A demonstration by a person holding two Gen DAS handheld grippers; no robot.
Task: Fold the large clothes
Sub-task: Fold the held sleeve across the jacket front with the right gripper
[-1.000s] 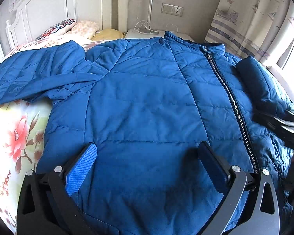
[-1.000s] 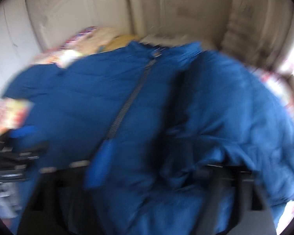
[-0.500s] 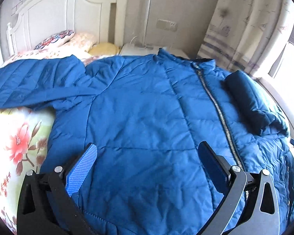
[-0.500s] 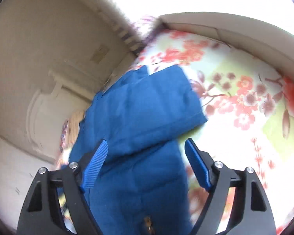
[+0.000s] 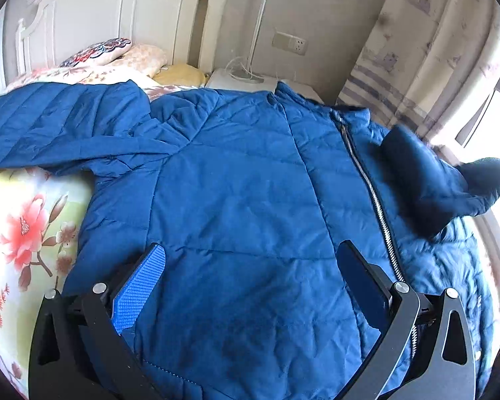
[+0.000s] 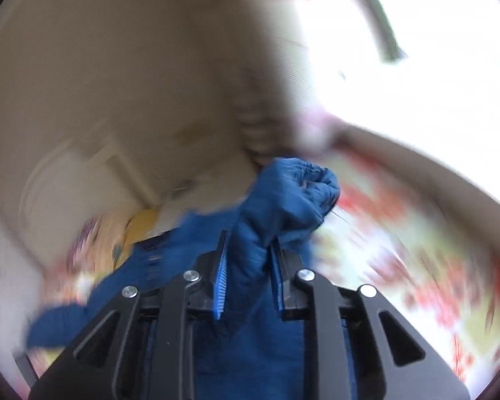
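Blue puffer jacket (image 5: 236, 193) lies zip-up, front side up, on the floral bedspread (image 5: 20, 233). Right gripper (image 6: 248, 283) is clamped on the cuff end of the right sleeve (image 5: 426, 180), bunched fabric poking past the pads; view is motion-blurred. Left gripper (image 5: 250, 286) is spread wide over the lower hem, holding nothing. Left sleeve (image 5: 60, 130) is stretched out flat toward the pillows (image 5: 116, 56). My read: carry the sleeve straight across the chest past the zipper (image 5: 366, 183), lay it flat before letting go; left could pin the body so it doesn't drag.
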